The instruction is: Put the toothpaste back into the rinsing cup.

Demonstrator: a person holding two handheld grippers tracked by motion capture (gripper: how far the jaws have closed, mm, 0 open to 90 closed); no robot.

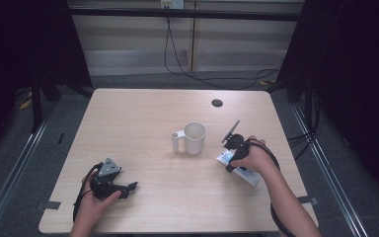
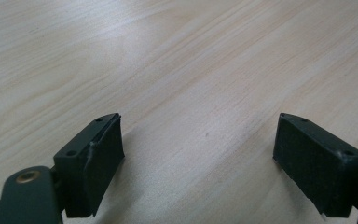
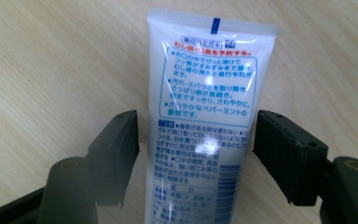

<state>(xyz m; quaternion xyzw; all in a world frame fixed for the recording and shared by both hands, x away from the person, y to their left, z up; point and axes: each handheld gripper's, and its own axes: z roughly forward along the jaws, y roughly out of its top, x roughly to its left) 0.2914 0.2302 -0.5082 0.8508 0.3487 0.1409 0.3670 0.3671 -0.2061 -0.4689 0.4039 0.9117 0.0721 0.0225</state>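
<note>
**First:** Pale wood runs under everything: your tabletop sits in a dark room, with cables trailing behind it. A white mug stands near the middle, its handle toward your left.

**Second:** And the tube?

**First:** Your white toothpaste tube lies flat near the right edge of the tabletop, right of the mug and well apart from it. Your right claw is over it, much nearer than the other one. In the right gripper view, the tube's long axis runs straight away from you between the two pads, crimped end farthest off. The pads stand on either side with a sliver of wood showing at each flank, so that claw is spread and pinches nothing yet.

**Second:** My other hand?

**First:** Your left claw rests low at the near left, spread wide over bare wood, nothing between its pads.

**Second:** Anything you can't see?

**First:** The tube's cap end is cut off below the frame, and from above your hand covers most of the tube.
</note>
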